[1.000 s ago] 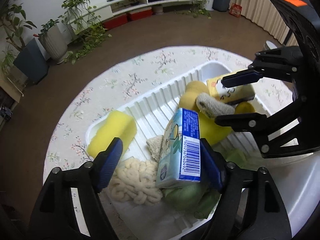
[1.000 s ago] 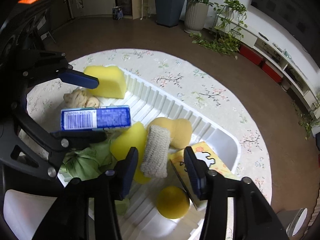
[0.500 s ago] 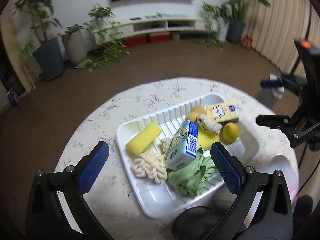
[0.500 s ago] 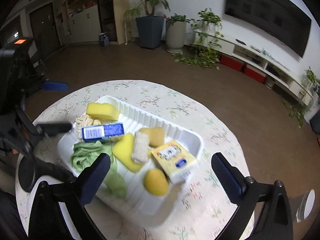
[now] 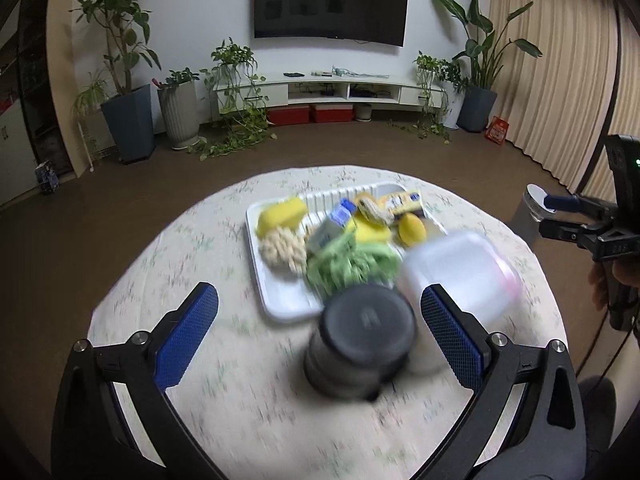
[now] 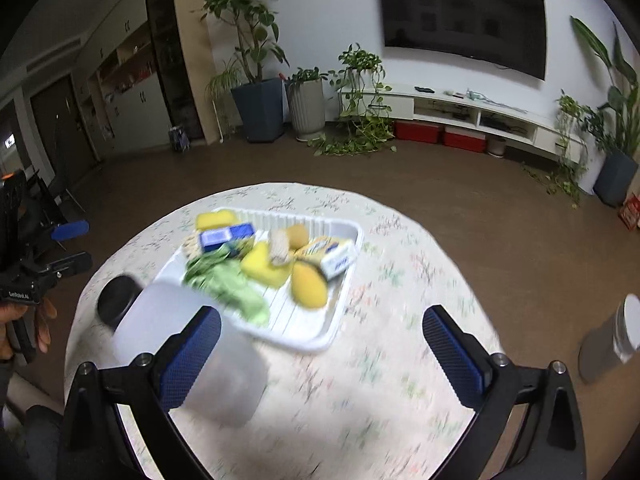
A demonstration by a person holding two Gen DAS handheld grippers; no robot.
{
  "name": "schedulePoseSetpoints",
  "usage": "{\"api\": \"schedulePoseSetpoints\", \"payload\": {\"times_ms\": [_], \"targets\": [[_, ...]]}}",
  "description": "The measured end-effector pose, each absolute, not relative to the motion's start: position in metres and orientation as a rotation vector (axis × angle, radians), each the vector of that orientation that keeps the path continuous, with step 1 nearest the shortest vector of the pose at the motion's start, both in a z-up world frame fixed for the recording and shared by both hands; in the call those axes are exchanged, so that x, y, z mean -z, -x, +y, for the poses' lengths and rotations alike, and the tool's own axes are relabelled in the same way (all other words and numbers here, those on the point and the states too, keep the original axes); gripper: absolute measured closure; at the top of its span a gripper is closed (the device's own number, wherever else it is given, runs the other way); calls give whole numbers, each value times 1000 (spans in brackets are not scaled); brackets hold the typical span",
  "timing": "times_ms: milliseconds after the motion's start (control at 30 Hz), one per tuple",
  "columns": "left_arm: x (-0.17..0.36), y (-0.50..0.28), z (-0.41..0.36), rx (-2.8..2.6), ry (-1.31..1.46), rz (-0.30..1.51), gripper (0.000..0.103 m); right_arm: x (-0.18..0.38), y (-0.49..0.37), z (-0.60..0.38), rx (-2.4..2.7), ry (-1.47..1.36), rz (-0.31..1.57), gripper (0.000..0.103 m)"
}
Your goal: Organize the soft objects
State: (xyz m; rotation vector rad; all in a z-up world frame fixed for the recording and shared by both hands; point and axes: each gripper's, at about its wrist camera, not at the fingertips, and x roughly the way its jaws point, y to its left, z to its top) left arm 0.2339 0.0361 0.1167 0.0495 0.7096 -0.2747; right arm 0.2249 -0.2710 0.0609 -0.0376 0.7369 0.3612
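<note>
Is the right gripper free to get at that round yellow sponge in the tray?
Probably yes. The right gripper is open and empty, and the round yellow sponge lies uncovered at the near side of the white tray, with only bare tablecloth between them.

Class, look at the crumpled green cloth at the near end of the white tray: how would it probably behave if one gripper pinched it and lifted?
The green cloth lies bunched in loose folds, so it would probably hang limp and unfold when lifted. It looks thin and light. It lies close against the blue tissue pack and the yellow sponge in the white tray, so it may drag them along.
</note>
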Motion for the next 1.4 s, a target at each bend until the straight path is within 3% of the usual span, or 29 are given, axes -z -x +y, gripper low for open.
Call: {"api": "schedulePoseSetpoints", "payload": {"times_ms": [333, 700, 1400], "targets": [[-72, -144, 30, 226, 68, 689, 0, -9, -117, -247, -379, -57, 737, 0], [-30, -110, 4, 132, 35, 682, 0, 38, -45, -198, -304, -12, 670, 0], [0, -116, -3, -5, -1, 778, 0, 60, -38, -183, -273, 41, 643, 0]]}}
